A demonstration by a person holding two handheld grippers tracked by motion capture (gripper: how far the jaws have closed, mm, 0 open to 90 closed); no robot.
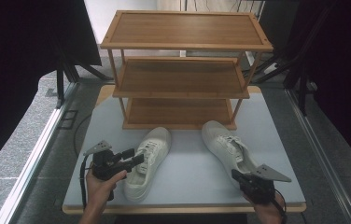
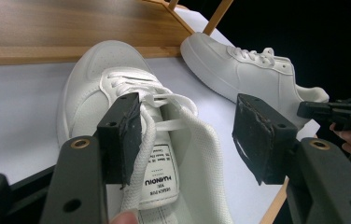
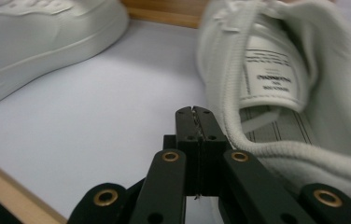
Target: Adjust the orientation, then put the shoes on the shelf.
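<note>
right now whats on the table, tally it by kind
White sneakers: 2, the left sneaker and the right sneaker
Wooden shoe rack: 1, three shelves, all bare
Handheld grippers: 2, the left gripper and the right gripper
Total: 5

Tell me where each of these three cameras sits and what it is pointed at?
High view: above the person's side, looking forward and down at the table, the wooden rack and two white shoes; both hands show, with the left gripper and right gripper.
Left gripper view: rides the left gripper, jaws open around the left shoe; a fingertip shows.
Right gripper view: rides the right gripper, jaws shut beside the right shoe.
Shared: both gripper views show both shoes.
</note>
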